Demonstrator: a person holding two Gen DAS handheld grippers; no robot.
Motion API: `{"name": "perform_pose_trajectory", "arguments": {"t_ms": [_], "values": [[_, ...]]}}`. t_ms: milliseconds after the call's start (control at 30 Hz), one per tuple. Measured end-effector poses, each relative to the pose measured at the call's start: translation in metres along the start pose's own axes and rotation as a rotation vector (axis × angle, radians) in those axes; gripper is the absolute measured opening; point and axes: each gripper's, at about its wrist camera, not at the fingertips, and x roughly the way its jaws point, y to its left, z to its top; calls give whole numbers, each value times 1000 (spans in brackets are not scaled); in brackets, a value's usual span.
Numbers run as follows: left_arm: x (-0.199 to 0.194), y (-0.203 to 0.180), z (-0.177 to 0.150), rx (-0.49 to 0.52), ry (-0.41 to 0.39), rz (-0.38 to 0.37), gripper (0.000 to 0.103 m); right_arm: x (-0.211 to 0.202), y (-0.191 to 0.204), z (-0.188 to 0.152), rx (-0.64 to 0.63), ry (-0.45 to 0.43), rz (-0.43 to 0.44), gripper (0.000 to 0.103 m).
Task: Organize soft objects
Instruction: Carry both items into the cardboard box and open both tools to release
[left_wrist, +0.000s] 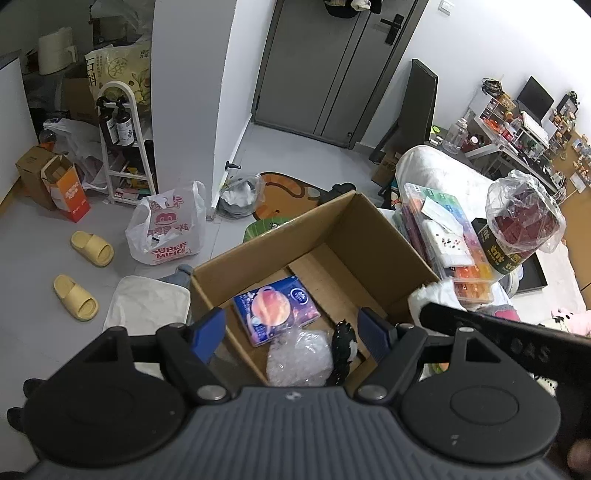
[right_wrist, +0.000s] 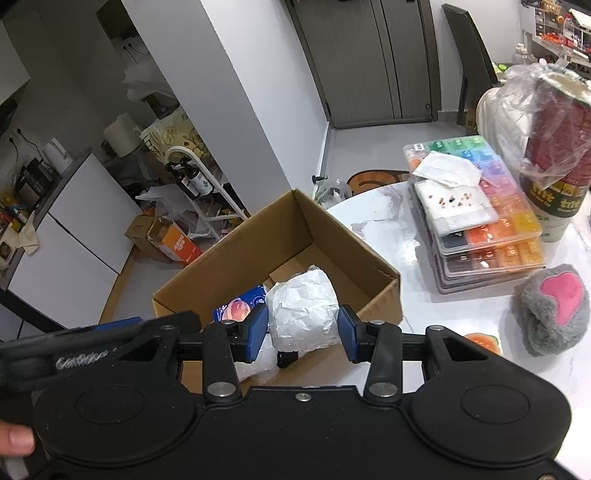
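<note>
Inside, cardboard box (left_wrist: 373, 240) holds tissue pack (left_wrist: 275, 310), bubble wrap (left_wrist: 299, 356).

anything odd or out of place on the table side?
A used-looking tissue pad with small dark and reddish crumbs on it lies askew atop the stacked bead trays, with a crumpled tissue above it. A grey plush sits loose on the table, not yet in the box.
</note>
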Motion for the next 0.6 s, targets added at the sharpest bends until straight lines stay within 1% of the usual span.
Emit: {"name": "perform_pose_trajectory", "arguments": {"t_ms": [333, 433, 467, 600], "values": [[-7, 6, -8, 9, 7, -4, 77, 20, 11, 10, -11, 7, -44, 42], [-9, 7, -9, 12, 8, 0, 77, 27, 12, 12, -6, 22, -62, 45], [-10, 9, -10, 12, 8, 0, 77, 29, 12, 11, -3, 35, -70, 50], [-12, 11, -12, 11, 7, 3, 77, 22, 12, 8, 1, 30, -75, 52]]}}
